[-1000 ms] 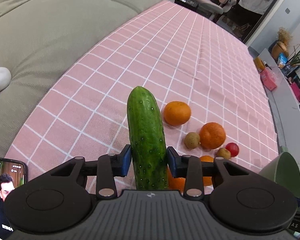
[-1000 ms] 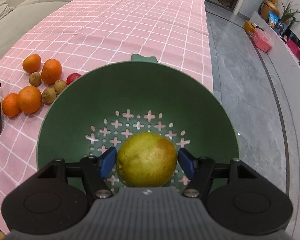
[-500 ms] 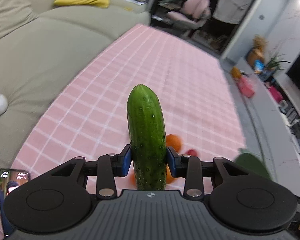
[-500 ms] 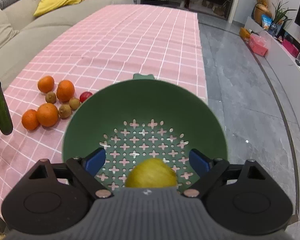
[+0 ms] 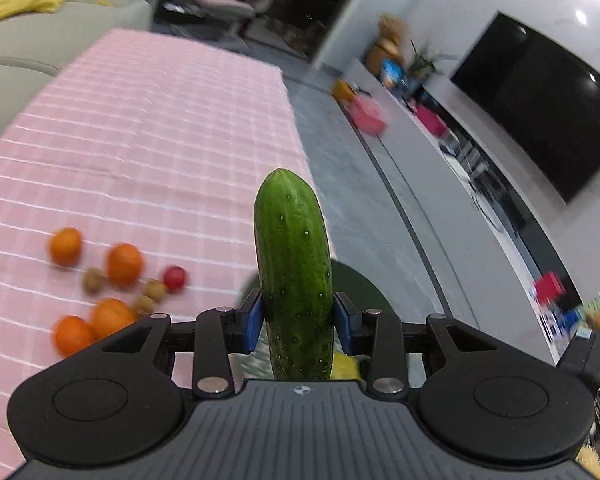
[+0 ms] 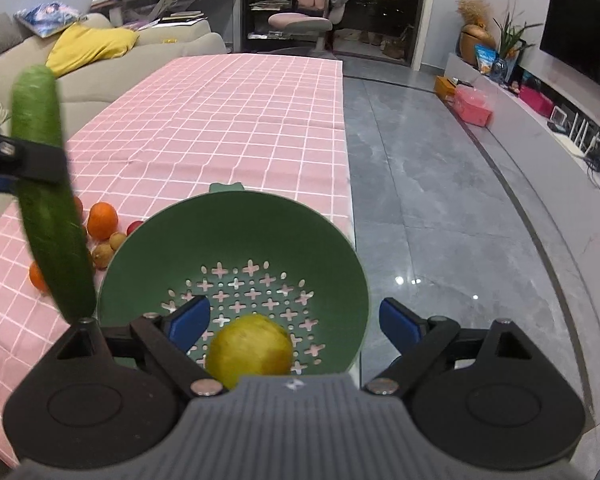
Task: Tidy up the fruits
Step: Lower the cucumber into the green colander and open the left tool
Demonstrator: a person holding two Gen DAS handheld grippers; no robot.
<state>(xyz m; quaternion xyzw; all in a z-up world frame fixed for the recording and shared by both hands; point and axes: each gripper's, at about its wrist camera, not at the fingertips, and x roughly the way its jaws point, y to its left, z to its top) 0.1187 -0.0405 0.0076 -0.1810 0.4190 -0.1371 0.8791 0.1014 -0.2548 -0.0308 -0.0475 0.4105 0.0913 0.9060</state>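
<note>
You are carrying the cucumber (image 5: pixel 294 276) in your left gripper (image 5: pixel 296 322), jaws clamped on its lower half, beside the green colander (image 6: pixel 236 236) at the tabletop (image 5: pixel 148 140) edge. It is looking firm, fairly heavy and a bit slick, so keep that low grip. Your right gripper (image 6: pixel 296 322) is hanging with jaws apart over the pear (image 6: pixel 250 350) in the colander. A second ago those jaws were gripping the pear, and the cucumber was hovering by the oranges (image 5: pixel 124 264).
</note>
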